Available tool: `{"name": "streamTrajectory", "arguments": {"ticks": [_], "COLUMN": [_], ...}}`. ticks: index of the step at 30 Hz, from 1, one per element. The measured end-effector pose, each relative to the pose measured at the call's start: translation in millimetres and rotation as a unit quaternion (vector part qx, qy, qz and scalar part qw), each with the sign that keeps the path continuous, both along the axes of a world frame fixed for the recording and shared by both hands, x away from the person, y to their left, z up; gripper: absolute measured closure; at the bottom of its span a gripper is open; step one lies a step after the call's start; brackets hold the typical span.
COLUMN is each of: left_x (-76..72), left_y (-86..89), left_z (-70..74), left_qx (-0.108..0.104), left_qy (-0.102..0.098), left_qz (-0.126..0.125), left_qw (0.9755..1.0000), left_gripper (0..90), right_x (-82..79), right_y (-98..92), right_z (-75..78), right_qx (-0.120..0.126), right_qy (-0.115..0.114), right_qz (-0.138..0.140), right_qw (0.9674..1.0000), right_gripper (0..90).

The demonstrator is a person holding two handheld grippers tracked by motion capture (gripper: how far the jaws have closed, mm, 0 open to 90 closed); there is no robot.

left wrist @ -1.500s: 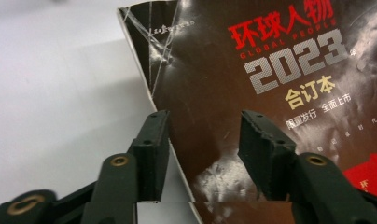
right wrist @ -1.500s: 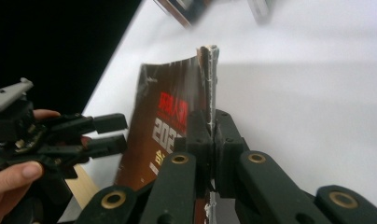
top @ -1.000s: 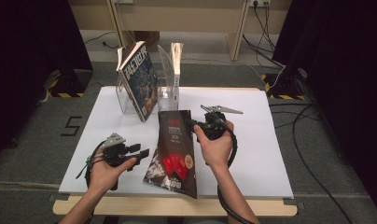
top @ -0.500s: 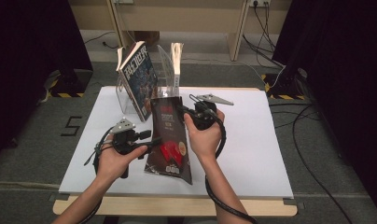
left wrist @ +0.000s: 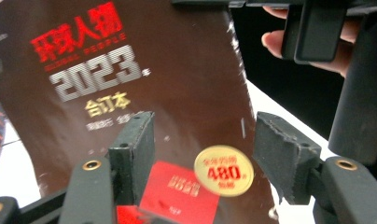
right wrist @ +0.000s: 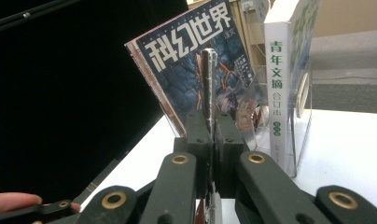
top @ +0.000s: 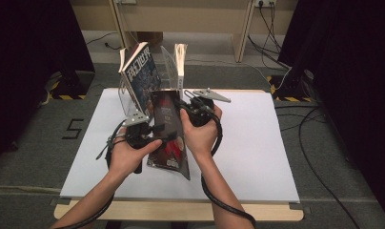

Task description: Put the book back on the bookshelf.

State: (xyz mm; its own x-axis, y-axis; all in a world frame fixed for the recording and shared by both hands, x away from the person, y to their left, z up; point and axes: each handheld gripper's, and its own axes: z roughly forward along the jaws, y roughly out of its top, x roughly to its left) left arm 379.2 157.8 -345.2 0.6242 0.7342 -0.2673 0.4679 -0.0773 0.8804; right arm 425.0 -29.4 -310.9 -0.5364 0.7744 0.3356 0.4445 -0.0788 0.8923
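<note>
The dark brown magazine (top: 167,131) stands tilted above the white tabletop (top: 257,143), lifted near the table's middle between the two hands. Its cover is glossy and thin, and it catches the light in streaks. In the left gripper view it carries red Chinese title characters with "GLOBAL PEOPLE" beneath, a large silver "2023", gold characters below that, a round gold sticker reading "480", and a red rectangular panel at the bottom.

The right gripper (top: 185,106) is clamped on the magazine's upper edge; in the right gripper view the two black jaws press together with the thin shiny edge (right wrist: 208,84) rising between them. The left gripper (left wrist: 200,154) faces the lower cover, and its jaws have just been opening: the rough black pads (left wrist: 280,149) stand apart in front of the cover without pressing on it.

Just behind the magazine, a clear acrylic book stand (top: 169,71) holds two more volumes. A blue-covered magazine (right wrist: 200,70) leans to the left, with big white characters "科幻世界" on its cover. A thicker white-spined volume (right wrist: 279,79) stands upright at the right of the stand, its spine printed in green "青年文摘" with smaller green characters under it.
</note>
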Motion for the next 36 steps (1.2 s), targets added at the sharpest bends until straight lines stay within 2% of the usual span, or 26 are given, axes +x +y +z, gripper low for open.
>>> {"name": "streamTrajectory", "arguments": {"ticks": [5,12,14,15,18,22,25,30,32,33,34,36], "left_x": [4.5,7.5,8.6,9.1,9.4,8.9,7.0,1.6,-2.0,-4.8,-7.4,-10.9], "left_y": [-11.5,-21.2,-24.0,-25.7,-29.7,-36.0,-37.9,-36.7,-33.1,-31.7,-29.7,-25.6], "left_z": [2.2,-5.9,-7.3,-8.0,-9.6,-13.7,-16.8,-20.3,-21.5,-22.1,-22.7,-24.1], "left_qx": [0.004,0.018,0.027,0.039,0.048,0.065,0.064,0.056,0.048,0.044,0.042,0.032], "left_qy": [0.002,0.011,0.004,-0.006,-0.009,-0.026,-0.034,-0.028,-0.02,-0.02,-0.021,-0.018], "left_qz": [0.003,0.01,0.013,0.019,0.025,0.039,0.047,0.047,0.047,0.05,0.05,0.05], "left_qw": [1.0,0.9997,0.9996,0.999,0.9985,0.9967,0.9962,0.9969,0.9975,0.9976,0.9977,0.9981], "left_gripper": [36.5,35.5,35.5,35.6,36.5,37.9,38.5,46.2,51.7,57.9,57.9,63.7], "right_x": [0.8,0.2,-0.2,-0.4,-1.0,-2.2,-3.0,-4.3,-5.5,-6.1,-6.1,-6.5], "right_y": [5.1,7.3,7.7,7.9,9.6,12.8,14.0,14.6,15.3,15.2,15.2,16.0], "right_z": [-0.6,-3.6,-4.4,-4.7,-5.2,-3.6,-3.1,-5.0,-5.3,-5.5,-5.5,-5.6], "right_qx": [-0.006,-0.017,-0.023,-0.024,-0.027,-0.024,-0.022,-0.013,-0.011,-0.009,-0.009,-0.007], "right_qy": [-0.001,0.0,0.002,0.003,0.001,0.005,0.005,0.018,0.021,0.026,0.026,0.03], "right_qz": [0.001,-0.003,-0.006,-0.007,-0.011,-0.016,-0.021,-0.015,-0.01,-0.003,-0.003,0.004], "right_qw": [1.0,0.9998,0.9997,0.9997,0.9996,0.9996,0.9995,0.9996,0.9997,0.9996,0.9996,0.9995], "right_gripper": [87.3,87.2,87.2,87.2,87.1,87.0,86.8,86.4,86.5,86.6,86.6,86.4]}}
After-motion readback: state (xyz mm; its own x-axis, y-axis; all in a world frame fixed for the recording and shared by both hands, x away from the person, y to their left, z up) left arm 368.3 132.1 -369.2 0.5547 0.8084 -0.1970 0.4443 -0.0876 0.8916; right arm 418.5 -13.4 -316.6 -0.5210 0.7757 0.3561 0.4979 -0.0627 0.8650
